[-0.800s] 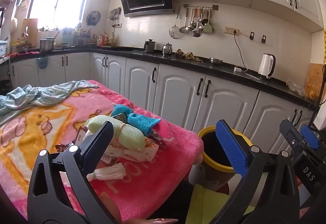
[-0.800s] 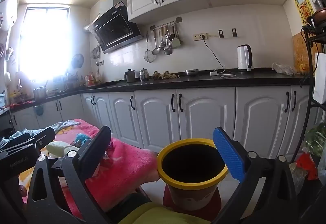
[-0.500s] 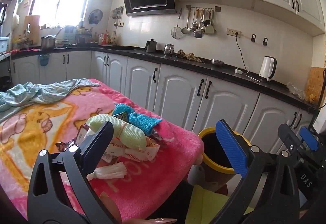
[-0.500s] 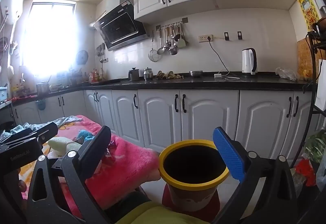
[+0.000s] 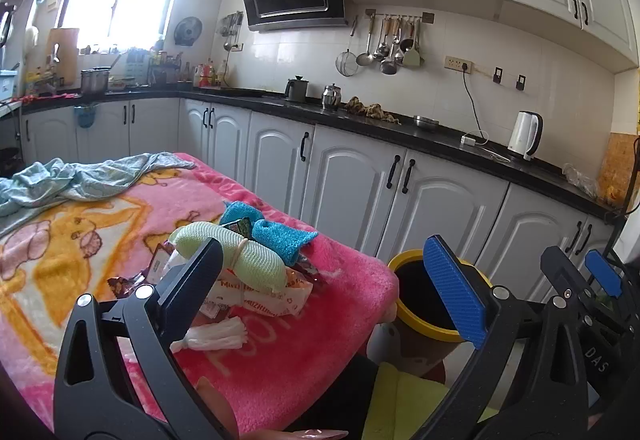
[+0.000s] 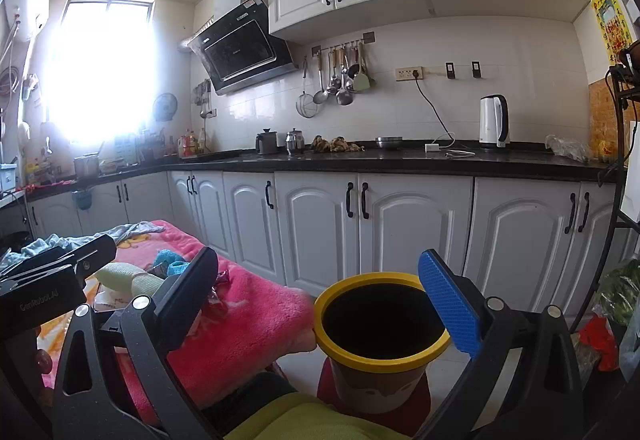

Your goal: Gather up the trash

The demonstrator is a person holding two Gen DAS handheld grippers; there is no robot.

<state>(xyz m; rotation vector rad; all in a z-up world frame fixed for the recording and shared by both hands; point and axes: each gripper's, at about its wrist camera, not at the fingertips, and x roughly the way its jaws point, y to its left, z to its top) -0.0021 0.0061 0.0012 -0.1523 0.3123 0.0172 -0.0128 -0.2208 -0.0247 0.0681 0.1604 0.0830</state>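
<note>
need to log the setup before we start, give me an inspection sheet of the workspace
surface: pink blanket over a table, blue cloth crumpled at its far end
job's things: wrappers and a white wad piled near the blanket's corner; bin on the floor beside it, inside too dark to tell
clutter: green roll and blue towels on the pile
grippers: left gripper and right gripper open, jaws empty
cables: cord from the wall socket to the counter
surroundings: white cabinets, kettle
</note>
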